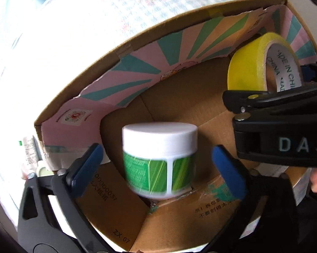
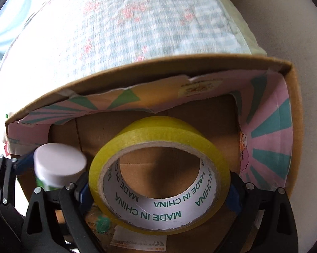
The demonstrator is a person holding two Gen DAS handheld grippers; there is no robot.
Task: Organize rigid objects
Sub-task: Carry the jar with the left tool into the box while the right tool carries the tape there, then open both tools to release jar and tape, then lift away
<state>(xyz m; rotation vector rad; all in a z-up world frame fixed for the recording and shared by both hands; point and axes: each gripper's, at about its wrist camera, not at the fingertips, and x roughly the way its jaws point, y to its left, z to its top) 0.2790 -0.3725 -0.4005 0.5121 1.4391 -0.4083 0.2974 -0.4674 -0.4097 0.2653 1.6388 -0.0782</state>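
Open cardboard box (image 1: 179,109) sits on a checked floral cloth (image 2: 137,21). Left claw (image 1: 158,168) is spread wide, pads clear of the upright green jar (image 1: 159,158) between them. Farther right, right claw (image 2: 158,191) grips the yellow tape roll (image 2: 158,181), hole facing camera.

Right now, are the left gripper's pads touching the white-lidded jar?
Apart. The left wrist view shows the left gripper open, with cardboard visible between each blue pad and the white-lidded jar inside the cardboard box.
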